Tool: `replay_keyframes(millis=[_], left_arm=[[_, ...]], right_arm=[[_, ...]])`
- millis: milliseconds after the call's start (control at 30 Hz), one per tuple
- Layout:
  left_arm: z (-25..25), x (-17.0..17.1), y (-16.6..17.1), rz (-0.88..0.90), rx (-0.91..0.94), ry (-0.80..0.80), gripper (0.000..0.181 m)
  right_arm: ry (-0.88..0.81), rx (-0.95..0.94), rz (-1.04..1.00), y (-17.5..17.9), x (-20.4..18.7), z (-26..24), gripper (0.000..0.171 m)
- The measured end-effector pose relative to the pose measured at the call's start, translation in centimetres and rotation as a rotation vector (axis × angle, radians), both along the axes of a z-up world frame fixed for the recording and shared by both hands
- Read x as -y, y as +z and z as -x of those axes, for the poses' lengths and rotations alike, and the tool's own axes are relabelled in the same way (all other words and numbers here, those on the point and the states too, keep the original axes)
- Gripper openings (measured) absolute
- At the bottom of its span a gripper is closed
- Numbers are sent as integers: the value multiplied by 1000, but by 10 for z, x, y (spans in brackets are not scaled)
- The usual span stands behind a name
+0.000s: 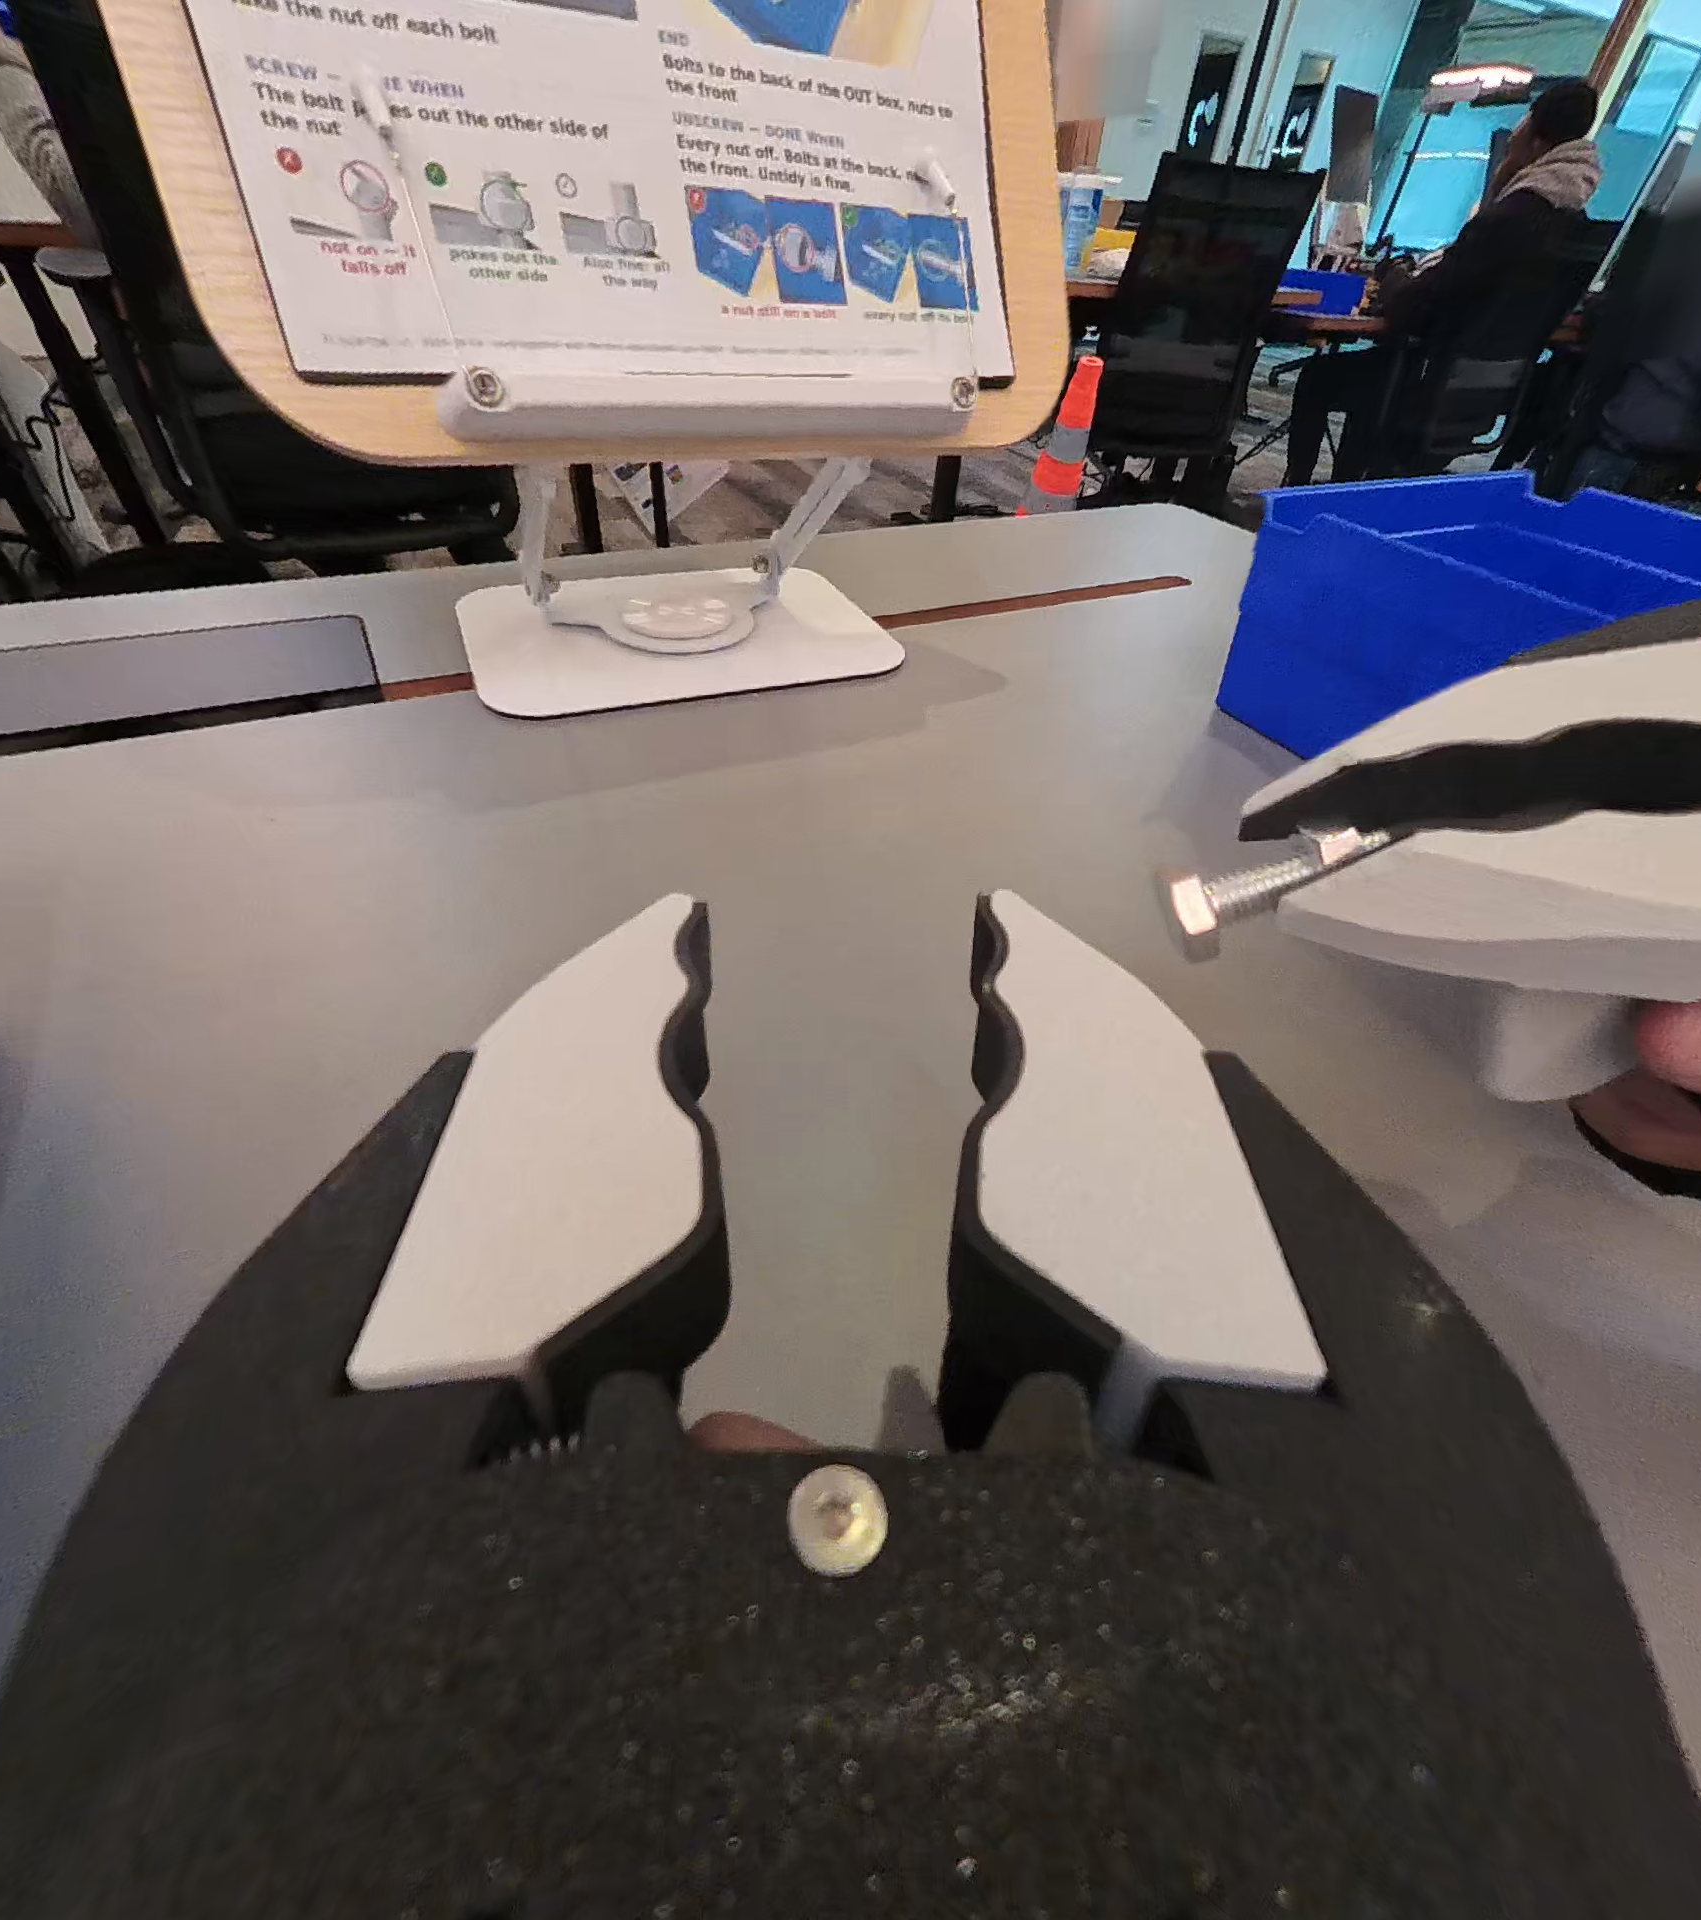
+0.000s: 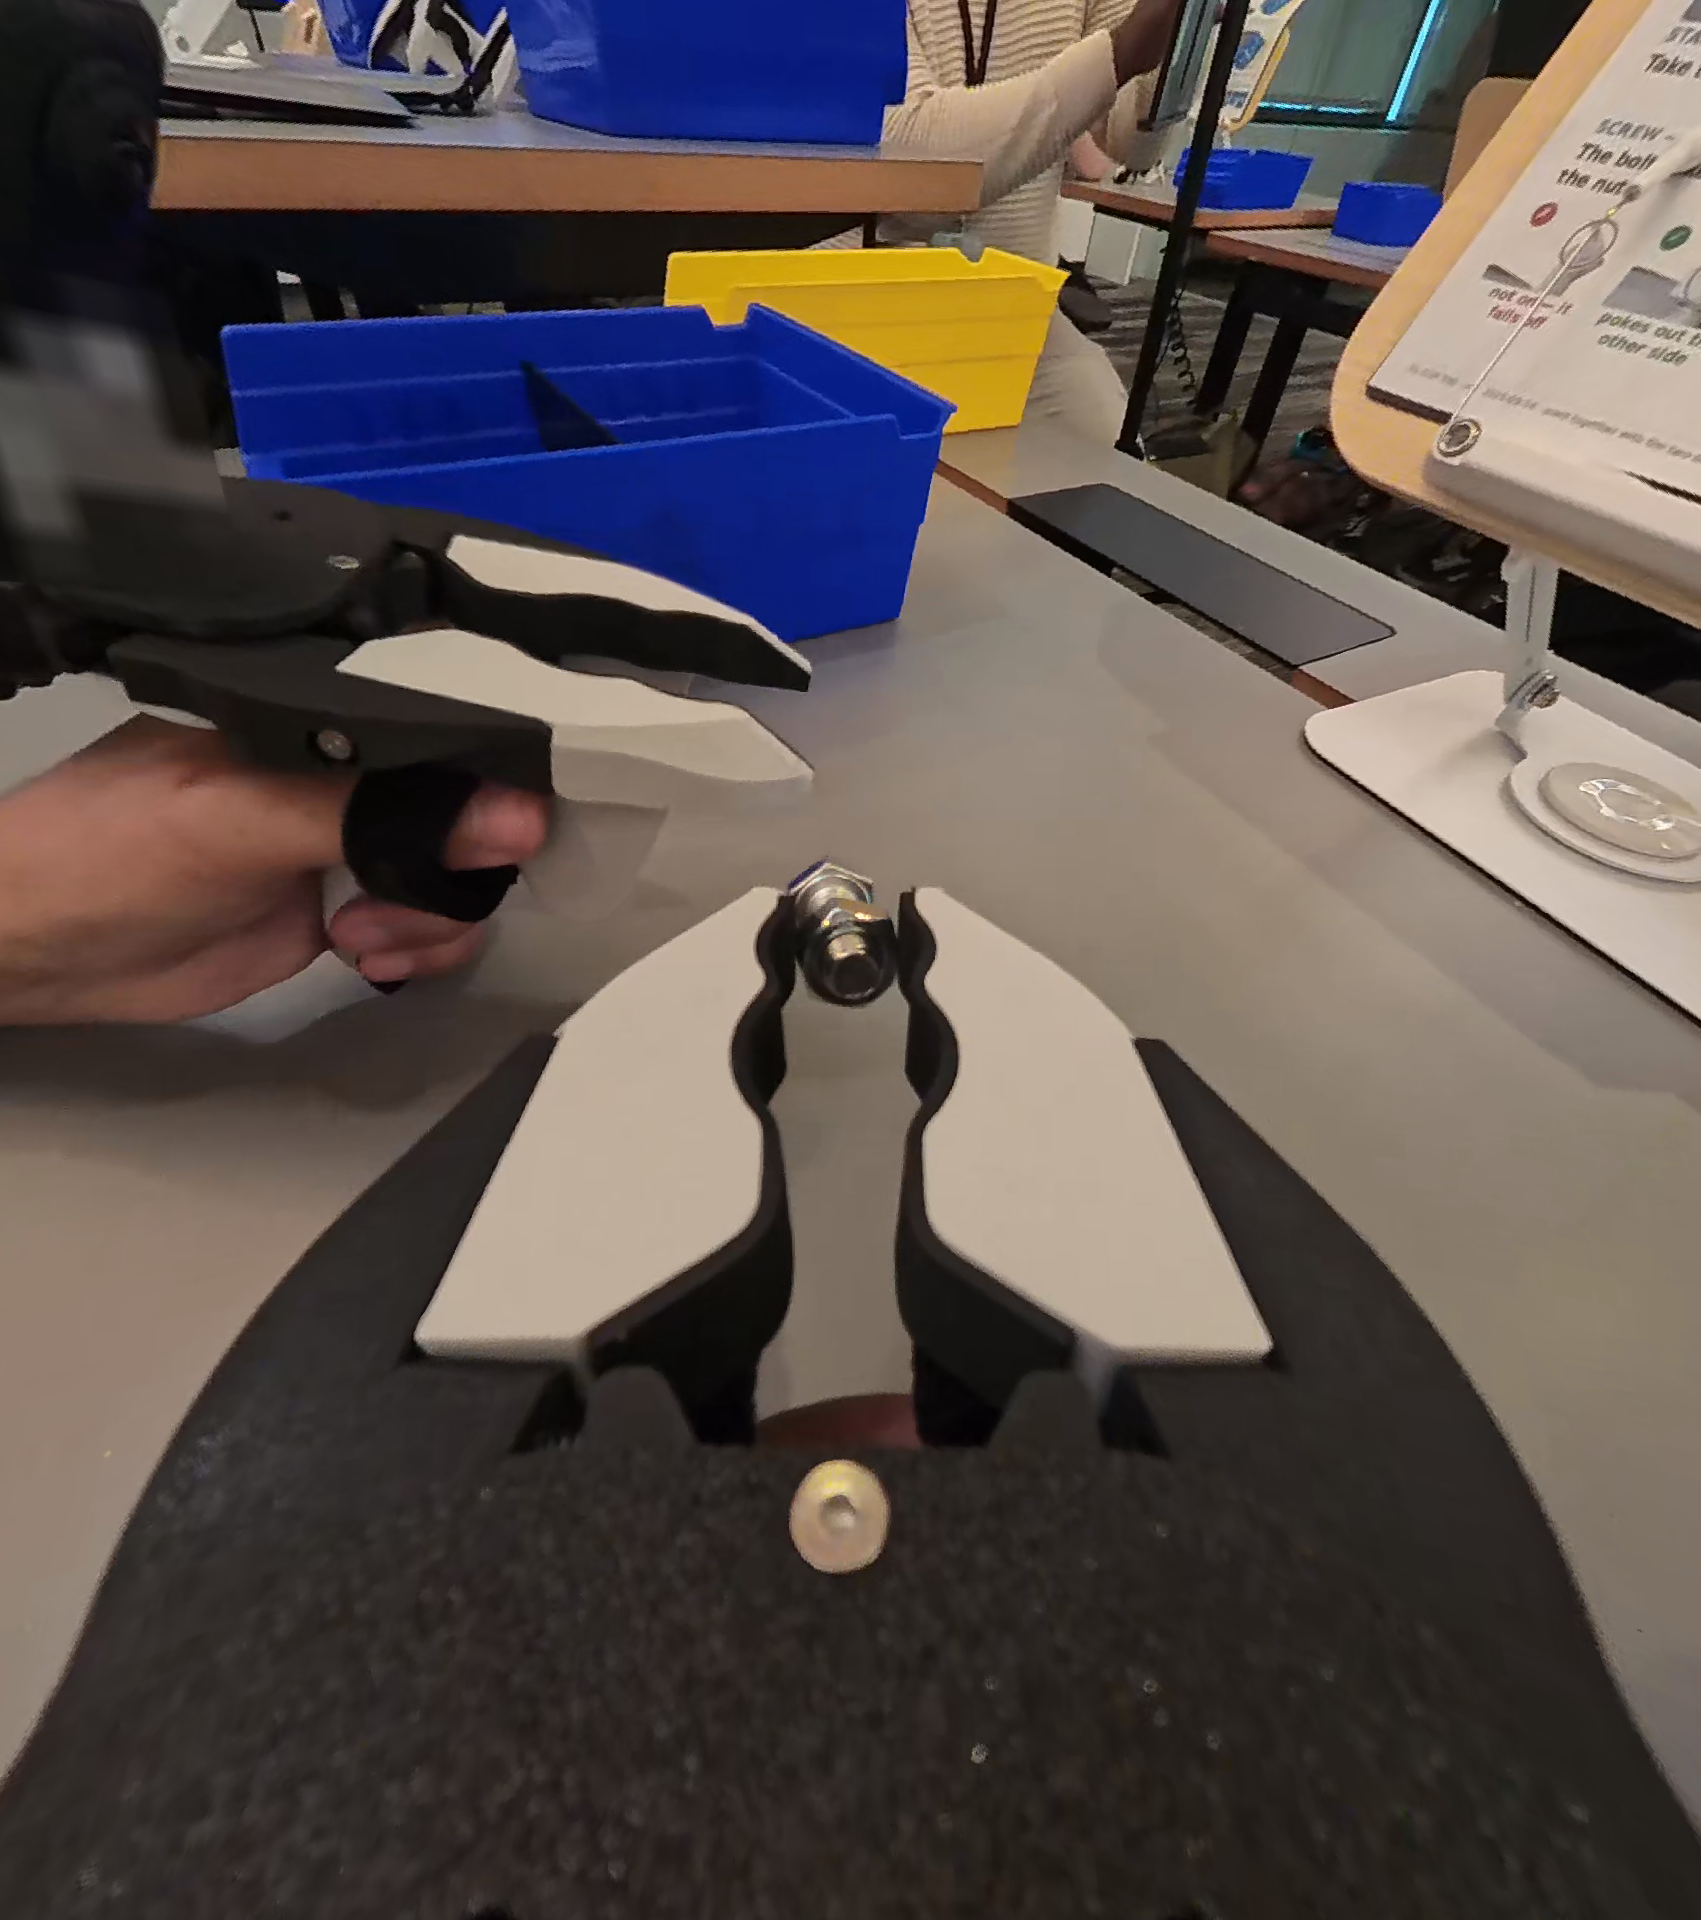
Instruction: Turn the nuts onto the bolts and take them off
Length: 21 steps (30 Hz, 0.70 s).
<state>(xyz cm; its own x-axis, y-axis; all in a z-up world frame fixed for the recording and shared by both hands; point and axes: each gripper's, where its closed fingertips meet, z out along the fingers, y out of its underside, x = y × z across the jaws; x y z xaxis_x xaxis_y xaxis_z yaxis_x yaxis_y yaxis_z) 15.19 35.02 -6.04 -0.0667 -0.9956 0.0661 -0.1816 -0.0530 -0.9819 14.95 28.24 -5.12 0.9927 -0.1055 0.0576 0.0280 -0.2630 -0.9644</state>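
— While the right claw (image 2: 841, 940) grips the bolt (image 1: 1241, 904) by its nut (image 2: 844, 961) above the worktop (image 1: 825, 810), left of the blue bin (image 1: 1397, 613), what's the left claw (image 1: 838, 971) doing?

— Gaping, empty, near the bolt. Unscrewing looks under way; next it must clamp the bolt head squarely.
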Motion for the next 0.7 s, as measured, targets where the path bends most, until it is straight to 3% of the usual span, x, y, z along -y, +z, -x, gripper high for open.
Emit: replay_keyframes(millis=[133,233,367,467,567,700], left_arm=[[-1,0,-3,34,-11,-17,47],[-1,2,-5,41,-22,-32,47],[-1,5,-7,42,-31,-48,47],[-2,8,-9,33,-47,-57,47],[-3,10,-10,23,-48,-63,46],[-4,13,-12,19,-55,-74,46]], right_arm=[[-35,19,-34,9,3,-5,19],[-131,78,-126,44,24,-23,19],[-345,175,-286,119,97,-65,19],[-524,185,-307,149,171,-105,19],[-744,168,-158,130,242,-155,19],[-877,-56,20,60,296,-203,19]])
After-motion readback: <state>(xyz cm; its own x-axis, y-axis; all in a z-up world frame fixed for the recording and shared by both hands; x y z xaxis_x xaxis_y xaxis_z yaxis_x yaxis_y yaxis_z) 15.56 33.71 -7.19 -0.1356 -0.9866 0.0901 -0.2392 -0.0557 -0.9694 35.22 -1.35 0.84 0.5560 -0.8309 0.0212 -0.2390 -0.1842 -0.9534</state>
